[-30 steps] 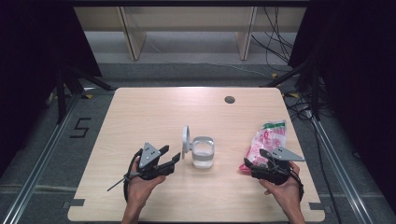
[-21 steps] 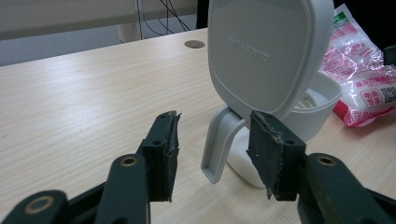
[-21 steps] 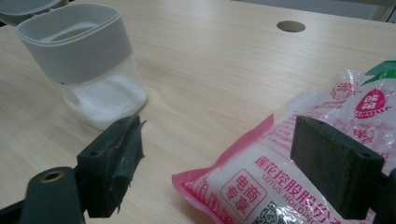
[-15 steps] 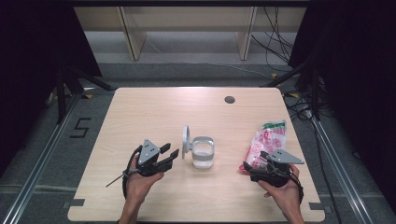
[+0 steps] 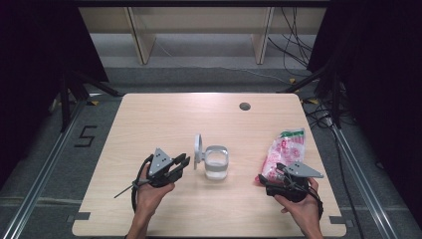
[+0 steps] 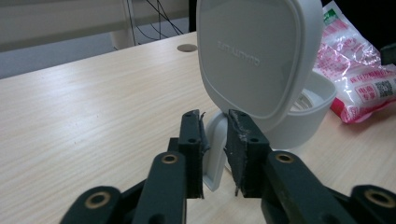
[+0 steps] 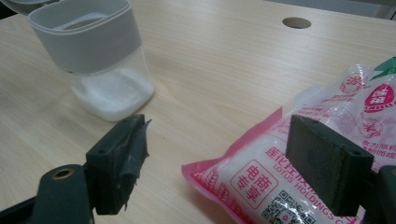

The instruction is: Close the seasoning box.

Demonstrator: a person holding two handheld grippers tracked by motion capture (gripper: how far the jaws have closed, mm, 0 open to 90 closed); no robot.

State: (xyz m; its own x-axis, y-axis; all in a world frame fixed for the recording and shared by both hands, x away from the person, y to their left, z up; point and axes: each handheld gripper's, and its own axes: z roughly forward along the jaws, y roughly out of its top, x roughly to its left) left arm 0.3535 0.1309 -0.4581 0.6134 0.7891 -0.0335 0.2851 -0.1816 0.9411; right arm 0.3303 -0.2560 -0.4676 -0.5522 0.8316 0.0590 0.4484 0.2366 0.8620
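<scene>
1. A person stands at the near side of a pale wooden table, a 2-jaw gripper in each hand.
2. The left gripper sits just left of a clear container near the table's middle. Its jaws have just been closing and now stand narrow.
3. In the left gripper view, the white hinge tab of the container's lid lies between the 2 black pads. The pads sit right against the tab, but I cannot tell whether they actually press on it.
4. The lid stands flipped up, tilted, on the container's left side as the high view shows it.
5. The container has a grey upper band and some white powder at its bottom.
6. The right gripper rests at the near end of a pink and white bag, well right of the container.
7. Its jaws stand wide. In the right gripper view, the bag's corner lies between them; the left pad is clear of the bag, so nothing is gripped.
8. A round hole marks the table's far side.
</scene>
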